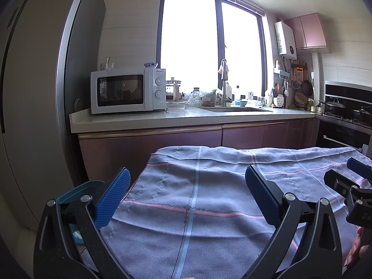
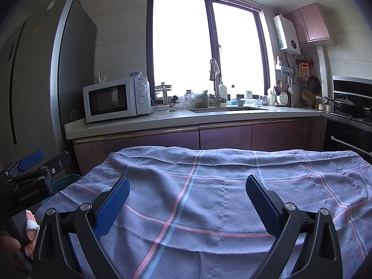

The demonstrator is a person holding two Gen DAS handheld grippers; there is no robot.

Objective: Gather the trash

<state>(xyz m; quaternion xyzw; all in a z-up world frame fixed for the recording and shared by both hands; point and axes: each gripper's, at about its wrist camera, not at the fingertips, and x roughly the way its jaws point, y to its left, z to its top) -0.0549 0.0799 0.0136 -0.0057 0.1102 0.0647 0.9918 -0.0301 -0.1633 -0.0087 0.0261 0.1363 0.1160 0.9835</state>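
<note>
Plainly, both the left tool [image 1: 187, 186] and the right tool [image 2: 187, 187] are held with fingers spread wide and nothing between them above the checked cloth [image 1: 209, 200] covering the desk, where no trash can be seen, so nothing can be judged beyond the teal bin [image 1: 86, 189] standing just beside its left edge.

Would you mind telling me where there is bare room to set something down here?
The checked cloth ahead of both open hand-held grippers is bare right to its far edge. The countertop strip in front of the microwave is also free. It is crowded around the sink under the window.
</note>
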